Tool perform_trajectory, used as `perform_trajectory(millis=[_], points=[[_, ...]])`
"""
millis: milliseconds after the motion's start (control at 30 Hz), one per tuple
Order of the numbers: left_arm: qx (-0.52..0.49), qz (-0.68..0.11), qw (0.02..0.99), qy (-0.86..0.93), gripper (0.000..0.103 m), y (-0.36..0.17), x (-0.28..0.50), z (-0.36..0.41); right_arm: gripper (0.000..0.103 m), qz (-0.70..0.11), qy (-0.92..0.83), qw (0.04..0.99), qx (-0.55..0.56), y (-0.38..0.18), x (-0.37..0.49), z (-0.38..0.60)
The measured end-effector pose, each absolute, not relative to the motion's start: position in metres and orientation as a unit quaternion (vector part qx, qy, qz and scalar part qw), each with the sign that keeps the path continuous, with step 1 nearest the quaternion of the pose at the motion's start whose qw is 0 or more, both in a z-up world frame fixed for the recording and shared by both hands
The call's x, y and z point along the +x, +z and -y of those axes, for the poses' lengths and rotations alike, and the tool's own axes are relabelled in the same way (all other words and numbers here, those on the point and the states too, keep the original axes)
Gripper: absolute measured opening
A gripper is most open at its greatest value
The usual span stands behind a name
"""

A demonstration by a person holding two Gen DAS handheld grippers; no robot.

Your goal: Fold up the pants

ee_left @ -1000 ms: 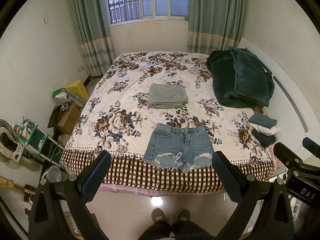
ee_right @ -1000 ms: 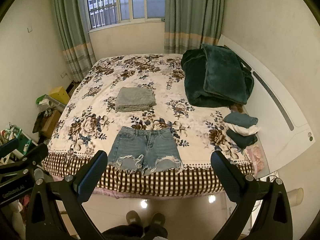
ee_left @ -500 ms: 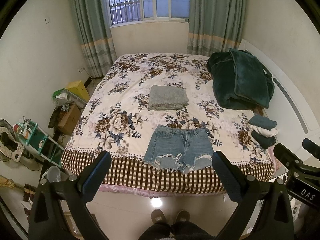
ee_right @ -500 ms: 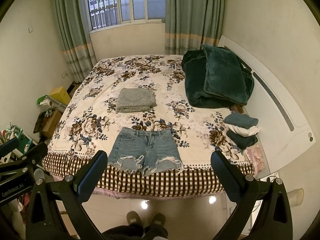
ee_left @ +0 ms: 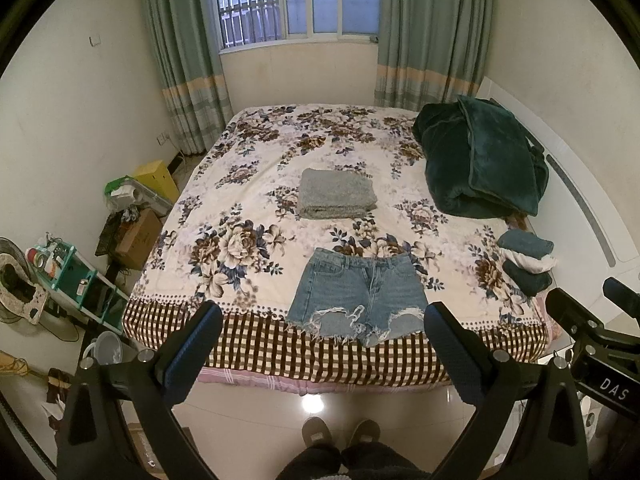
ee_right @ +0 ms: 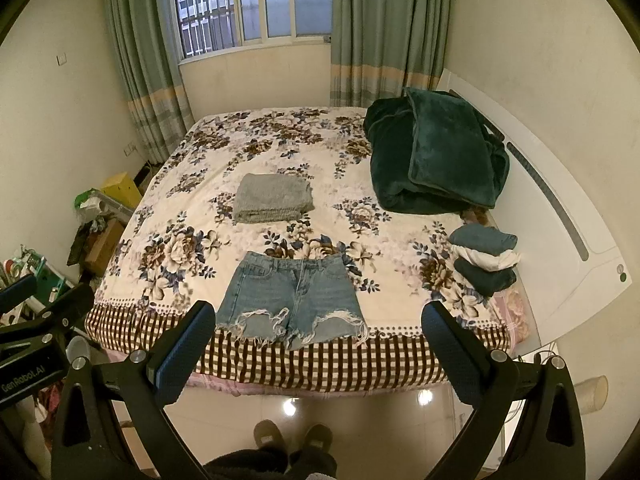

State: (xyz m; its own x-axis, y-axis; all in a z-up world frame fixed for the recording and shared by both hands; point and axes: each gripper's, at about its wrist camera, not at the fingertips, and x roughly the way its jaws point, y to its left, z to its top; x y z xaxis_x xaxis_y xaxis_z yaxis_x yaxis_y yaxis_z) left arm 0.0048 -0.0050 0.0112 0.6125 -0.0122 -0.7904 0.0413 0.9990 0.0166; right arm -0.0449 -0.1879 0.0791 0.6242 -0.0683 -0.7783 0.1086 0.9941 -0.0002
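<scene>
Frayed blue denim shorts lie flat at the near edge of the floral bed, waistband away from me, hems over the checked border; they also show in the right wrist view. My left gripper is open and empty, held in the air short of the bed. My right gripper is open and empty too, beside it at the same distance. Neither touches the shorts.
A folded grey cloth lies mid-bed behind the shorts. A dark green blanket is heaped at the right. A small stack of folded clothes sits at the right edge. Boxes and a teal rack crowd the floor at left.
Both grippers have drifted slightly; the bed and shorts sit a little lower in view. Jaws stay open. Nothing on the bed moved.
</scene>
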Motion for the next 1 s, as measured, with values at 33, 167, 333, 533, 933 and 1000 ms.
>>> perform_trajectory(millis=[33, 167, 333, 533, 933, 1000], points=[[0.017, -0.441, 0.897, -0.015, 0.103, 0.012, 0.006, 0.005, 0.103, -0.431, -0.049, 0.901, 0.023, 0.078, -0.045, 0.188], [0.015, -0.445, 0.895, -0.018, 0.103, 0.009, 0.008, 0.002, 0.103, -0.436, -0.049, 0.898, 0.024, 0.073, -0.047, 0.178], [0.016, -0.449, 0.893, -0.019, 0.103, 0.003, 0.015, -0.001, 0.103, -0.443, -0.059, 0.894, 0.032, 0.060, -0.039, 0.176], [0.025, -0.439, 0.898, 0.003, 0.103, -0.027, 0.053, -0.010, 0.103, -0.436, -0.075, 0.895, 0.058, 0.022, 0.000, 0.199], [0.025, -0.485, 0.872, 0.055, 0.103, -0.133, 0.141, 0.051, 0.103, -0.525, -0.032, 0.846, 0.094, -0.116, 0.158, 0.302], [0.019, -0.500, 0.864, 0.066, 0.103, -0.157, 0.158, 0.073, 0.103, -0.543, -0.014, 0.834, 0.096, -0.145, 0.189, 0.326]])
